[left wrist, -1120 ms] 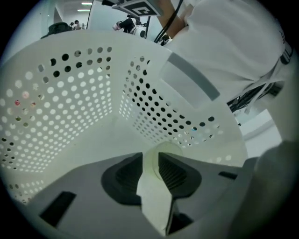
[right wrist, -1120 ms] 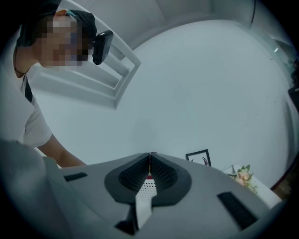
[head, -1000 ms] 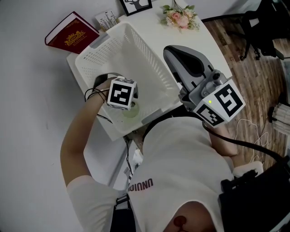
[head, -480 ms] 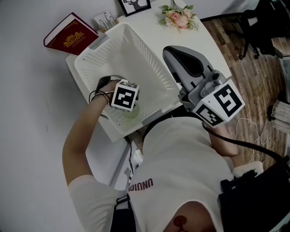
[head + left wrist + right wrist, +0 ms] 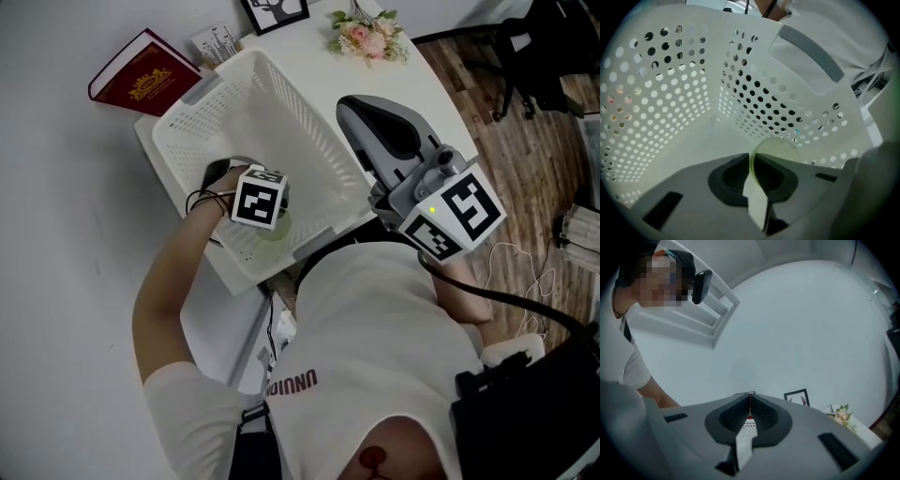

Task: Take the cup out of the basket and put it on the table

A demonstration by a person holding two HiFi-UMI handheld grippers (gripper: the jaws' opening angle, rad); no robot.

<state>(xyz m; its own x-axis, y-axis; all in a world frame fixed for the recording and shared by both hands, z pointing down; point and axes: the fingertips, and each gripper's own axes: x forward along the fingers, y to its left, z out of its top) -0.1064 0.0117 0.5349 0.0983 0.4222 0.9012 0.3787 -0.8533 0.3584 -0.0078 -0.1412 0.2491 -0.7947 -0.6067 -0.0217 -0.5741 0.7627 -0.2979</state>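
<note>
Left of the basket (image 5: 314, 141), off its far left corner, a red book (image 5: 142, 73) with gold print lies flat on the white table (image 5: 433, 92), just beside the rim. A small printed card (image 5: 217, 41) stands beyond that same corner, between the book and a black picture frame (image 5: 277, 11) at the table's far edge.

Inside the basket, at the end nearest the person, the left gripper (image 5: 751, 161) reaches down, held by the person's left hand (image 5: 218, 176). Its marker cube (image 5: 258, 197) faces up. The left gripper view shows both jaws clenched on the thin wall of the pale green cup (image 5: 776, 149), with the rim standing clear just past the tips. The cup is within the basket, near the corner below the grey handle (image 5: 811, 49), directly under the cube in the head view. Whether its base rests on the basket floor cannot be told.

Beyond the basket's far right corner, a small bunch of pink flowers (image 5: 368, 36) lies on the table.

Right of the basket, just beside its right wall and above the table, the right gripper (image 5: 750, 403) is held level with its marker cube (image 5: 455, 217) toward the person. Its jaws are pressed together with nothing between them. Its view points at a bare white wall, with the frame and the flowers low at right.

Further right of the basket lies wooden floor (image 5: 525, 169) with a black chair (image 5: 544, 47).
</note>
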